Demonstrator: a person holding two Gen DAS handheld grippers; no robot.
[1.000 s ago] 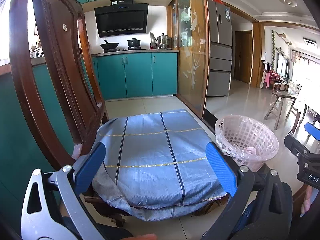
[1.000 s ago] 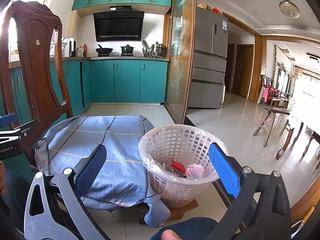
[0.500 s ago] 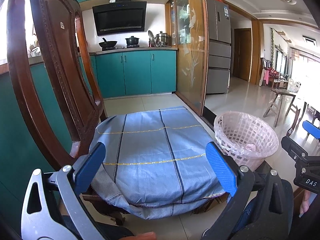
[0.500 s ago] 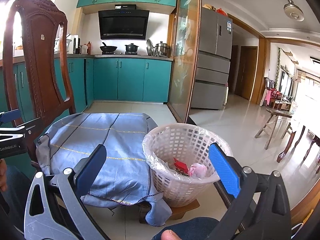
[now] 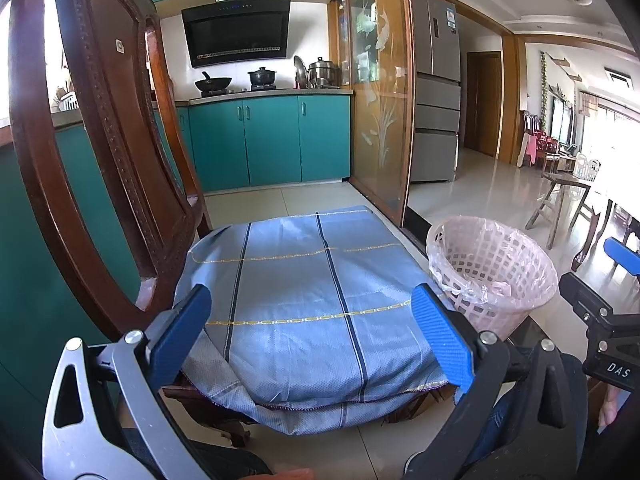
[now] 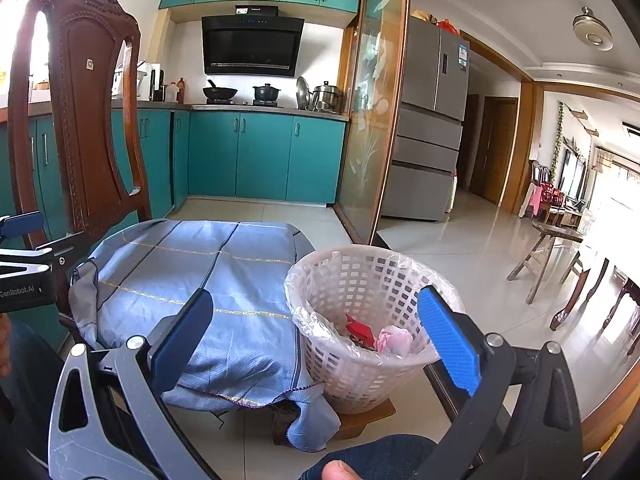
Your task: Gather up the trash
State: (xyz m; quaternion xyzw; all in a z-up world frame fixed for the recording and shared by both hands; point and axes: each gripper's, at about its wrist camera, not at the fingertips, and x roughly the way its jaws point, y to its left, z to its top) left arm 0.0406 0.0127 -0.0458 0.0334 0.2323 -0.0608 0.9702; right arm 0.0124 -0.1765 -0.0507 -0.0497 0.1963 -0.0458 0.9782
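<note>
Left gripper (image 5: pixel 310 330) — jaws spread wide, nothing between them; blue ribbed pads (image 5: pixel 442 338) on grey metal arms, held above a low seat draped w/ a blue woven cloth (image 5: pixel 304 300), which is crossed by dark stripes and thin yellow stitched lines. Right gripper (image 6: pixel 316 334) — likewise spread and empty, its far pad (image 6: pixel 450 340) just over the near rim of the wastebasket (image 6: pixel 360 364). Basket: round, white plastic lattice w/ square holes, lined w/ a crinkled clear bag folded over the rim; it stands on a flat wooden board (image 6: pixel 368 416) just beside the cloth's right edge. Trash lies at the bottom, inside the liner: a red wrapper (image 6: pixel 360 330) and a crumpled pink-white wad (image 6: pixel 396 338), touching. Carved dark-wood chair back (image 5: pixel 100 152), beaded edging, rises left of the cloth. Floor: glossy pale tile (image 6: pixel 460 256).
</note>
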